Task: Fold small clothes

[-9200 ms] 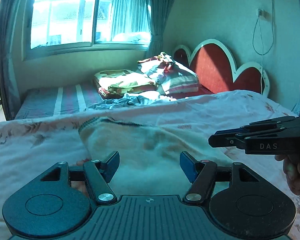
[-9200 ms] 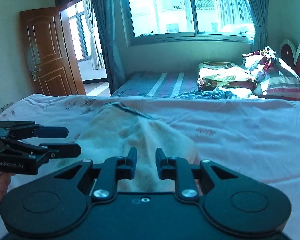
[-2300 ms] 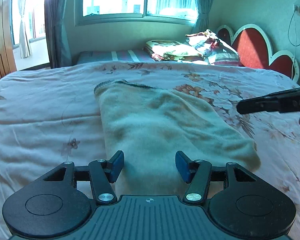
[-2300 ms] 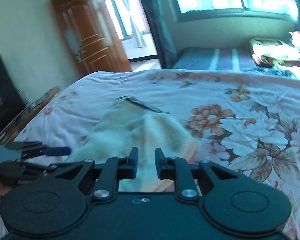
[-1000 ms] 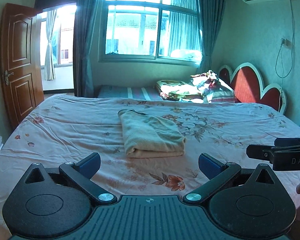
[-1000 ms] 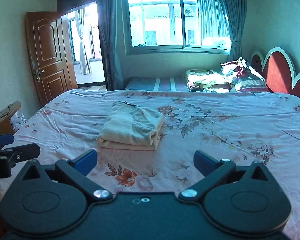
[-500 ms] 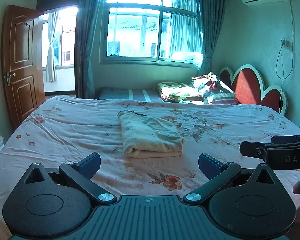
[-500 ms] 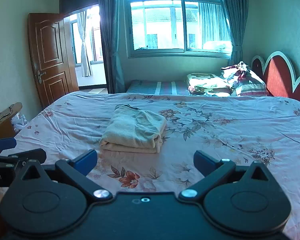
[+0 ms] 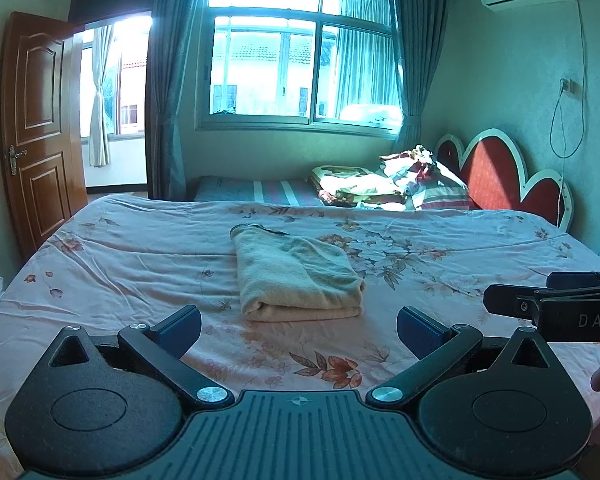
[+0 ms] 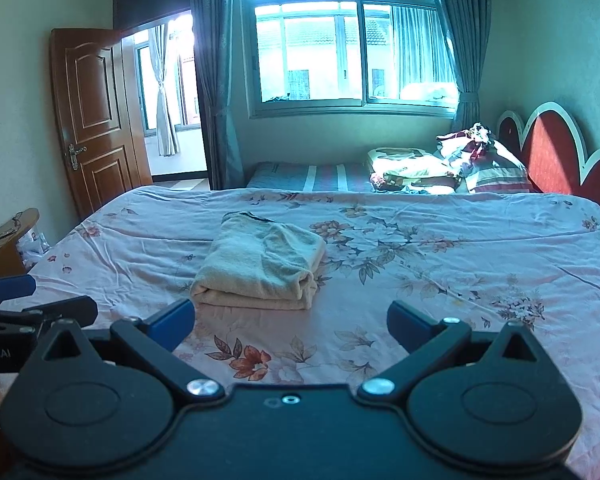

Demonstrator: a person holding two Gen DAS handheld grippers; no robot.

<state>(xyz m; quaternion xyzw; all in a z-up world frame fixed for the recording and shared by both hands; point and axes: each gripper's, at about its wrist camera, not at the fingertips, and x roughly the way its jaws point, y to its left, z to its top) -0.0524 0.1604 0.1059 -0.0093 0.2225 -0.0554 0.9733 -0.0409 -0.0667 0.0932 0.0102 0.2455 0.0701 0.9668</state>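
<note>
A cream folded garment (image 9: pixel 296 276) lies in a neat rectangle on the floral bedsheet (image 9: pixel 140 264), also seen in the right wrist view (image 10: pixel 260 268). My left gripper (image 9: pixel 300 324) is open wide and empty, held back from the bed's near edge, well short of the garment. My right gripper (image 10: pixel 290 320) is open wide and empty too, at the same distance. The right gripper's fingers (image 9: pixel 540 304) show at the right edge of the left wrist view. The left gripper's fingers (image 10: pixel 40 312) show at the left edge of the right wrist view.
A second bed (image 9: pixel 260 192) with piled pillows and bedding (image 9: pixel 388 188) stands under the window. A red headboard (image 9: pixel 500 176) is at the right. A wooden door (image 10: pixel 96 120) stands open at the left. A small side table (image 10: pixel 8 236) is beside the bed.
Both grippers have pulled back from the garment since 2.3 s ago and opened wide. Over the last second the views barely shift.
</note>
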